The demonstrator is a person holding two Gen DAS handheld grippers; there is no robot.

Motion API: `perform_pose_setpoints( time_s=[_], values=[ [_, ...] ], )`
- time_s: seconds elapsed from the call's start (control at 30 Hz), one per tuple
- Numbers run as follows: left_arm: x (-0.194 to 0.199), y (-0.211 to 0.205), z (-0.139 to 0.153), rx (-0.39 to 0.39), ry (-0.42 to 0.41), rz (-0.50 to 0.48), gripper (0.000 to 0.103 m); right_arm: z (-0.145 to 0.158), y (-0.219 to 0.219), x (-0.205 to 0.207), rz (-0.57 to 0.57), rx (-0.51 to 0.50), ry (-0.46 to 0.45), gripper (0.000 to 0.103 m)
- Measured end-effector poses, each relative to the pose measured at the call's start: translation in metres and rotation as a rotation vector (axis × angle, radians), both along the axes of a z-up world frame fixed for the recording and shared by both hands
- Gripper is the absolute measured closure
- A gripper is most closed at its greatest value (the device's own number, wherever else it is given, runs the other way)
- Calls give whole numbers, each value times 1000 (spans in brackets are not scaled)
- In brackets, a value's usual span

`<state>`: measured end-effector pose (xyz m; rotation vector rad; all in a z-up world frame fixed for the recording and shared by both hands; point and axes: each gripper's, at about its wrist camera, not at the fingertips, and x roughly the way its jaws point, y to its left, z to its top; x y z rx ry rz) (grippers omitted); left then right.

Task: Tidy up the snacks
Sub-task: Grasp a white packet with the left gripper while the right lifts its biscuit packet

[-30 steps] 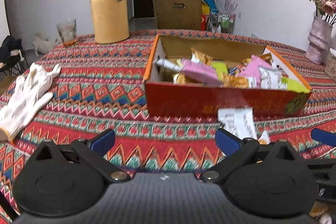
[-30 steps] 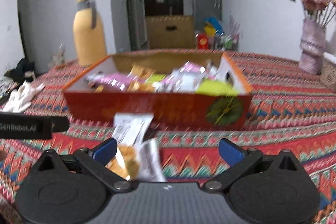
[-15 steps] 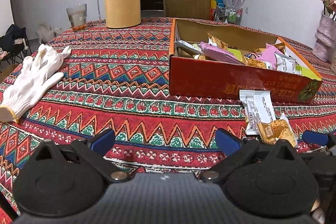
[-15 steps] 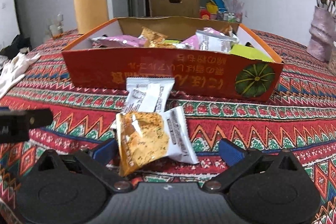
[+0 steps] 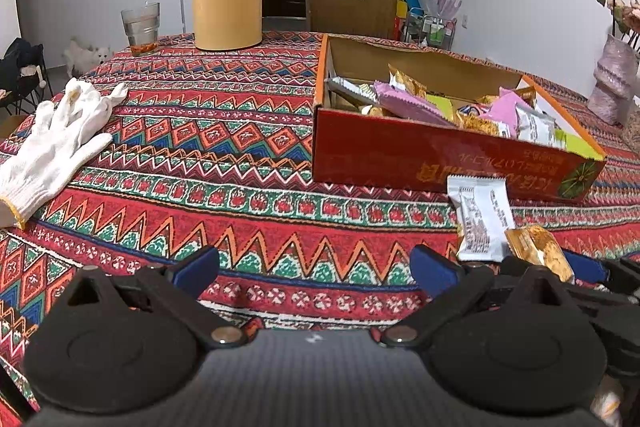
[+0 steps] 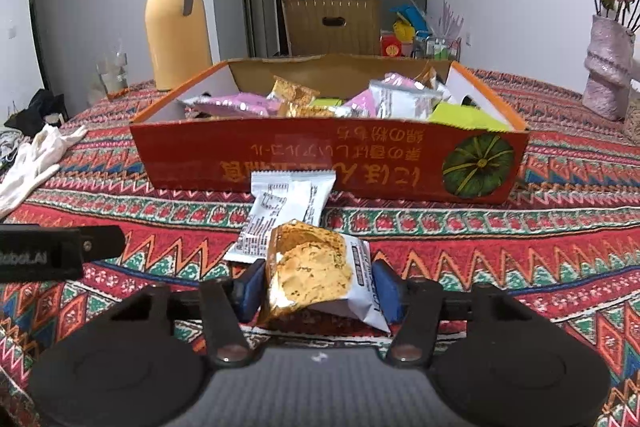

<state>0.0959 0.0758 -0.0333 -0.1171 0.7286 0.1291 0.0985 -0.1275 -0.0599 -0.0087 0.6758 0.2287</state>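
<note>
We've got the red snack box (image 6: 328, 163) on the patterned tablecloth (image 5: 200, 155), a white packet (image 6: 288, 211) lying just before it. Our right gripper (image 6: 320, 291) pinches the cookie pack (image 6: 312, 275), probably lifted; left gripper (image 5: 316, 267) gapes wide, holding nothing.

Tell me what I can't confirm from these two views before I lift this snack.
- Box floor: both views, hidden by the piled snacks and its front wall.
- White packet, near end: right wrist view, covered by the gripped snack.
- Snack's underside and rear: right wrist view, behind the right gripper fingers.
- Packet print: too small in both views.
- Right gripper: left wrist view, cut off by the edge.
</note>
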Motion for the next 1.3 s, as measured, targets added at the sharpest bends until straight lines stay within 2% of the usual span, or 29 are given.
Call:
perform_pose_setpoints(
  time_s=[0.43,0.87,1.23,1.3],
  values=[
    [15,-38,14,-1,-18,-29,0,23,-60,-5,-82,37,-103,48],
    [54,-96,3,32,53,-86,0,14,-120,19,-194,78,-93,47],
    [78,-127,-12,75,98,-91,0,3,-127,25,-190,130,-82,47],
    [81,-129,-15,75,108,-87,6,2,-127,25,-188,137,-78,47]
  ],
)
